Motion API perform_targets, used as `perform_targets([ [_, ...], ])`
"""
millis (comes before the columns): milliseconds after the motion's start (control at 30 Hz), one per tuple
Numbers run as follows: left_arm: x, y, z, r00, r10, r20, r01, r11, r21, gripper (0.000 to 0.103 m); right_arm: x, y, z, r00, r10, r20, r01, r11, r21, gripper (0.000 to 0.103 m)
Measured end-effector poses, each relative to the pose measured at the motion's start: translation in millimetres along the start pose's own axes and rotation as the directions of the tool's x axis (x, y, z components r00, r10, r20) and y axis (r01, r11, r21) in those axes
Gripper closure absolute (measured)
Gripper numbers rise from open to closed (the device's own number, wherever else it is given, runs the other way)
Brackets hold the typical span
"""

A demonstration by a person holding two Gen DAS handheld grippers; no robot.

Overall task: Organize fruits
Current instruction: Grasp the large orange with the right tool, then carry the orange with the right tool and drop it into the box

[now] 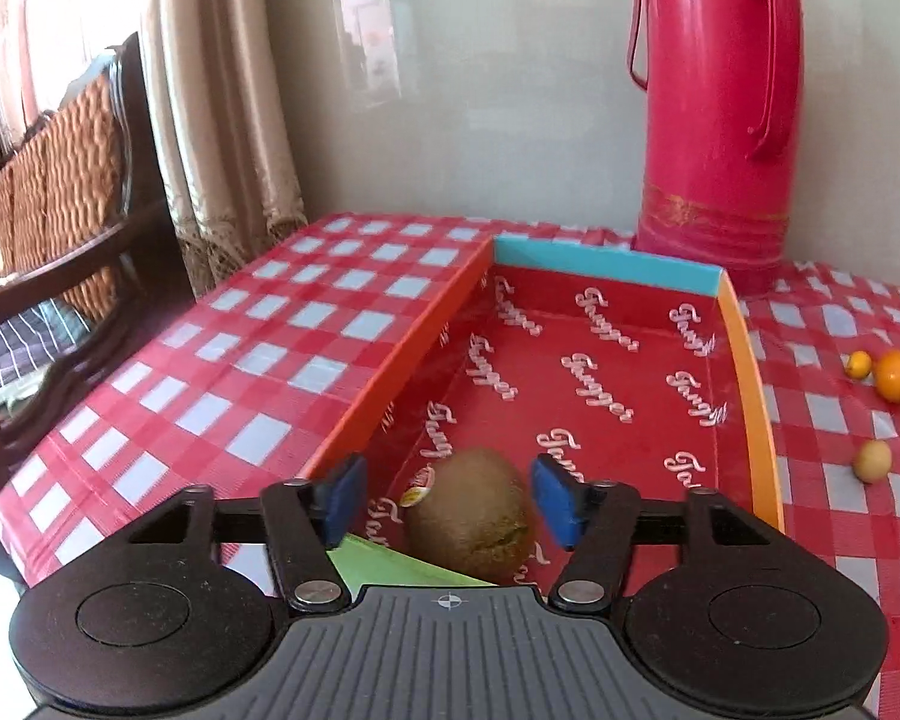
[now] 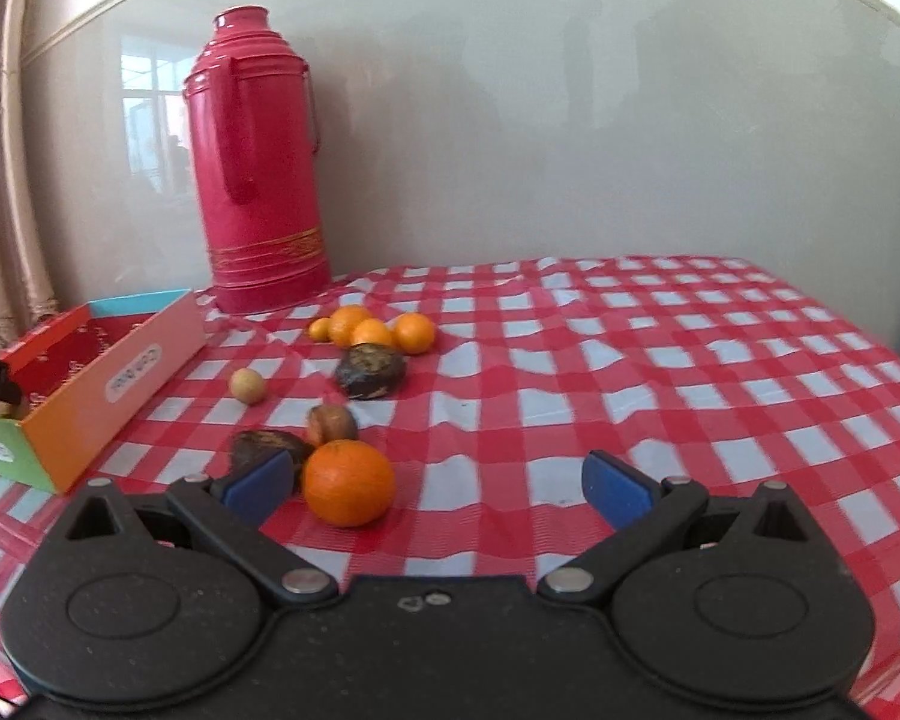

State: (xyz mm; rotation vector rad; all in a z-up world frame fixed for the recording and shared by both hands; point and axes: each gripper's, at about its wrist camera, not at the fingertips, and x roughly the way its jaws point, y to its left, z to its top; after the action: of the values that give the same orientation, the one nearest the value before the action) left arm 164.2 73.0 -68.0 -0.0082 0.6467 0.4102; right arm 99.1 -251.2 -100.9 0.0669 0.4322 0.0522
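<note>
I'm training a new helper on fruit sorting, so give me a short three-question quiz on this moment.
1. True or false: the kiwi lies inside the box, between the pads of the left gripper, which do not press on it.
2. Which fruit lies nearest the right gripper? A) the big orange B) the small pale round fruit C) the cluster of oranges
3. Fill in: the tall container standing behind the box is a pink ____.

Key: 1 true; 2 A; 3 flask
</note>
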Motion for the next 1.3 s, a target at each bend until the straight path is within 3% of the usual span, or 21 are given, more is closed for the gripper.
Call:
perform_targets([
  [100,-15,6,-2,0.997,-0.031,0.067,0.032,0.999,-0.018,0.034,4,1,0,1.000,0.021,-0.007,-0.021,1.000,0.010,0.006],
  [233,-36,22,-13,0.981,-0.054,0.188,0.066,0.996,-0.057,0.008,8,7,1,1.000,-0.002,0.004,0.002,1.000,-0.004,0.006],
  [400,-55,44,-29,0.964,-0.056,0.261,0.071,0.996,-0.048,0.003,20,18,2,1.000,-0.009,-0.028,0.008,0.999,-0.037,0.006],
  [567,-64,72,-39,0.961,-0.041,0.274,0.069,0.993,-0.092,0.000,31,27,2,0.998,0.013,-0.060,-0.015,0.999,-0.030,0.024],
  [733,-66,95,-54,0.962,0.004,0.272,0.039,0.988,-0.152,0.000,46,34,-1,0.995,0.005,-0.099,-0.008,0.999,-0.033,0.058],
  [833,-68,103,-64,0.960,0.040,0.279,0.005,0.987,-0.160,0.000,51,33,-4,0.993,0.018,-0.117,-0.019,1.000,-0.009,0.068],
  [900,-73,107,-66,0.949,0.057,0.311,-0.004,0.986,-0.167,0.000,51,35,-4,0.994,0.016,-0.112,-0.018,1.000,-0.009,0.069],
  [1000,-73,112,-70,0.948,0.080,0.307,-0.023,0.982,-0.186,0.000,45,36,-2,0.997,0.019,-0.073,-0.018,1.000,0.019,0.069],
  [1133,-76,128,-74,0.940,0.139,0.313,-0.047,0.958,-0.282,0.000,27,56,9,0.993,0.112,0.031,-0.111,0.994,-0.018,0.069],
  [1300,-72,151,-80,0.949,0.169,0.267,-0.051,0.915,-0.399,0.000,28,108,23,0.952,0.298,0.069,-0.288,0.949,-0.131,0.069],
])
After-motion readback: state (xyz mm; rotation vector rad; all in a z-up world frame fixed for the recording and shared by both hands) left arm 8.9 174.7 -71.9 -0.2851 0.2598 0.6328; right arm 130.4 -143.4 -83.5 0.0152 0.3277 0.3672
